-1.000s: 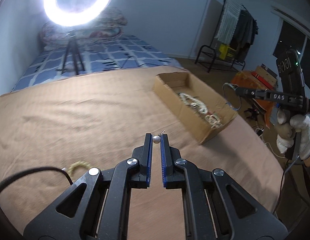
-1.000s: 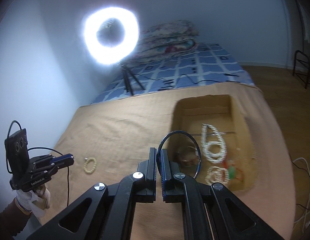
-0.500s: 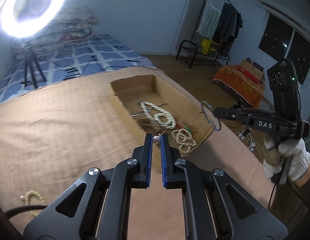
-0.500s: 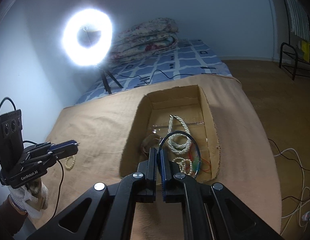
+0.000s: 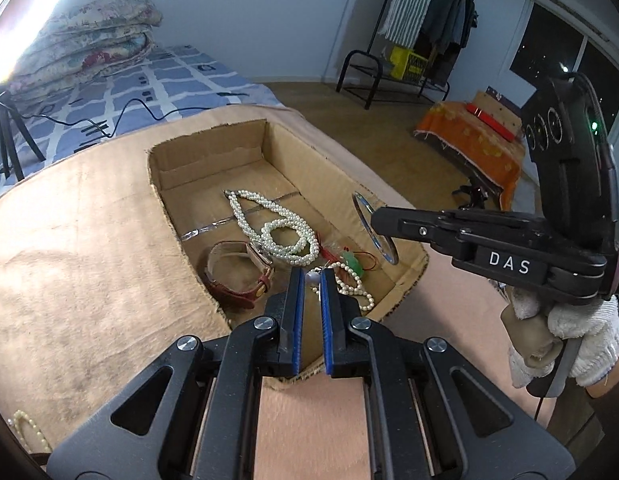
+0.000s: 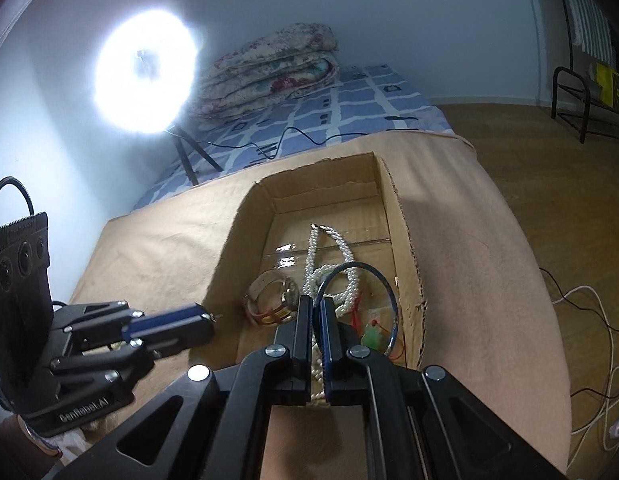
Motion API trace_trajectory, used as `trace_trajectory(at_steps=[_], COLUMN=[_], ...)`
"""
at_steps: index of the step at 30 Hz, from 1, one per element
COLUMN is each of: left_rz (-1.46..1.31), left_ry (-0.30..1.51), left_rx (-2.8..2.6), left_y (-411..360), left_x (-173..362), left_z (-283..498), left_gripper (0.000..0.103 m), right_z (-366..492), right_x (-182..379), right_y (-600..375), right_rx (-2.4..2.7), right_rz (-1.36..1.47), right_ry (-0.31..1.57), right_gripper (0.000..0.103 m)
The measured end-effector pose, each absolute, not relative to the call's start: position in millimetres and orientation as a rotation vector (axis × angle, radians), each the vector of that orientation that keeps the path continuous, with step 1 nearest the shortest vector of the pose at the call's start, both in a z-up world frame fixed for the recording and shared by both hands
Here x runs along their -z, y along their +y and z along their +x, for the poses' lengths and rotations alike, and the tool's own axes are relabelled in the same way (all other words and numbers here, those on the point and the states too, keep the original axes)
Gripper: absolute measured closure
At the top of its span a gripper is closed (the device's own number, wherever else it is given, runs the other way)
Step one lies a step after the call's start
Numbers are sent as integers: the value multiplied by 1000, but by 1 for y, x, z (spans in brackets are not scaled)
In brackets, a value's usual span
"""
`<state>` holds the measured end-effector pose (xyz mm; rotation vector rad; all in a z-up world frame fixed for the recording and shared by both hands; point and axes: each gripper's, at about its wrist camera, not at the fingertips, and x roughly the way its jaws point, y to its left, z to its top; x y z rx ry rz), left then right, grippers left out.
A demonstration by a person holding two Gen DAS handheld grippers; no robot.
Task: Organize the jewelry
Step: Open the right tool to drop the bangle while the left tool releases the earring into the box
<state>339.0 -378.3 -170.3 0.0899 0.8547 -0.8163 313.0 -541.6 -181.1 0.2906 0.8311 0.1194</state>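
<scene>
A tan blanket-covered surface (image 5: 89,248) is carrying an open cardboard box (image 5: 213,152) near its right edge, while a small beaded bracelet (image 5: 27,434) is lying well apart on the cloth.

A glaring ring light (image 6: 144,74) stands ahead-left beside folded quilts (image 6: 269,68) on a blue checked bed (image 6: 329,116); wooden floor (image 6: 549,152) and clothes rack (image 5: 425,28) ahead-right.

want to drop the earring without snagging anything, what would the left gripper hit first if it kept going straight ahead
Most likely the small white bead bracelet on the floor of the open cardboard box, right beyond the left gripper and its pearl earring. Depth is unclear, though.
</scene>
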Motion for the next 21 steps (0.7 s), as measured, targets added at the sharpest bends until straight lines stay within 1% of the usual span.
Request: trace_trajectory(at_steps=[10,21], left_rz=[136,144], left_ry=[882,912], left_rx=[811,806], left_y=[-399,-405], left_x=[184,193], left_z=[338,341], left_gripper=[97,97], right_z=[328,332], right_x=[198,202], right_y=[-543,-542], right_rx=[-106,-102], right_rz=[300,298], right_ry=[853,863], right_gripper=[102,102])
